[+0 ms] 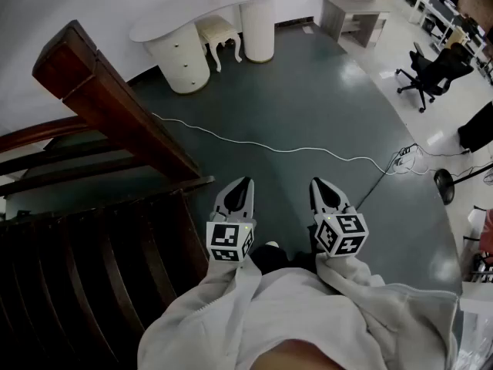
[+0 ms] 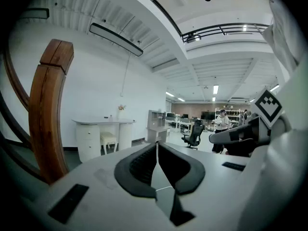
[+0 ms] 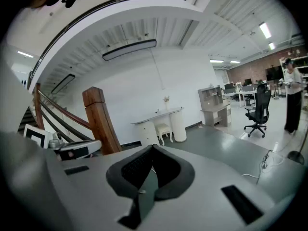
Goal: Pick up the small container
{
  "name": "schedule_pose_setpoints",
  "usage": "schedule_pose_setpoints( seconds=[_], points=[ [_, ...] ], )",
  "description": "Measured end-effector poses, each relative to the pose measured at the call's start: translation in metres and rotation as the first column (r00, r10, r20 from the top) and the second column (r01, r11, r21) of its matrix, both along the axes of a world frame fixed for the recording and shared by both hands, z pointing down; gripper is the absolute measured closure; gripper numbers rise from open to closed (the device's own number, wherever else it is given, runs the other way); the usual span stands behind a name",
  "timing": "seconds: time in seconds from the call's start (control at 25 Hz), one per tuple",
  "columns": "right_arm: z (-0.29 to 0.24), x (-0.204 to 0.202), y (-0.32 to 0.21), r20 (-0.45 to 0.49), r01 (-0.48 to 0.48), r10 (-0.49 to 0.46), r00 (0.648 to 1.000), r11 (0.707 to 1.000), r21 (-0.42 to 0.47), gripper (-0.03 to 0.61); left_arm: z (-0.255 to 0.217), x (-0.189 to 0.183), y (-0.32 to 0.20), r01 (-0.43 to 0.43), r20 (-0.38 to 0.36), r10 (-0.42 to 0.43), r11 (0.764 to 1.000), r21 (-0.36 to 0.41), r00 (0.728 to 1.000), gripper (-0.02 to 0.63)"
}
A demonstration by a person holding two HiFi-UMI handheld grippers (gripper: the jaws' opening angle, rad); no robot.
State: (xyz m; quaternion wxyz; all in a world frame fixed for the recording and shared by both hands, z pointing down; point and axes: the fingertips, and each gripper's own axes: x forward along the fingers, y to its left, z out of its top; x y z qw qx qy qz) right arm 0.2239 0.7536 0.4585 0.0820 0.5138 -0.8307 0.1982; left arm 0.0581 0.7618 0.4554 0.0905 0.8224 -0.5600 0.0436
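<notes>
Left gripper (image 2: 157, 146): its jaws are pressing tip to tip, clenching on nothing and pointing slightly down over the floor (image 1: 308, 106).
Right gripper (image 3: 152, 148): it is likewise squeezing shut on empty air, riding just beside the left one.
Sleeves (image 1: 231, 307): pale jacket cuffs are covering both hands behind the marker cubes.
Stair rail (image 1: 100, 91): dark wood is rising at the person's left, near the left gripper.
Cable (image 1: 254, 141): a white lead is trailing across the floor ahead.
Desk (image 1: 192, 21): a white curved desk is standing against the far wall, well apart from both grippers.
Small container: it is showing in none of the views, so I cannot tell where it is sitting.
Progress: nothing appears to be under way; finding the container, approaching, opening the jaws, gripping and lifting are all seemingly waiting to be done.
</notes>
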Motion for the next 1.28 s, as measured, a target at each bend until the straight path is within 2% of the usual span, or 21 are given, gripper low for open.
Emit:
schedule_pose_setpoints(
  seconds=[0.28,0.52,0.8,1.04,1.28],
  points=[
    [0.002,-0.007,0.004,0.022,-0.032,0.032,0.999,0.999,-0.001,0.529,0.004,-0.009,0.010,-0.007,0.007,0.007,1.000,-0.012,1.000,0.589],
    [0.013,-0.022,0.019,0.017,0.006,-0.006,1.000,1.000,-0.030,0.529,0.012,-0.013,0.023,0.001,-0.006,-0.001,0.999,-0.035,1.000,0.589],
    [0.019,-0.021,0.020,0.021,0.021,-0.020,1.000,0.999,-0.050,0.529,0.017,-0.007,0.028,-0.002,-0.009,0.001,0.999,-0.051,1.000,0.589],
    [0.028,-0.023,-0.006,0.032,0.039,-0.037,0.999,0.997,-0.067,0.529,0.021,-0.014,0.005,0.019,0.001,-0.019,0.999,-0.050,1.000,0.589],
    [0.032,-0.028,-0.056,0.038,0.055,-0.052,0.998,0.995,-0.080,0.529,0.020,-0.021,-0.043,0.036,-0.002,-0.037,0.998,-0.050,0.999,0.589]
  ],
)
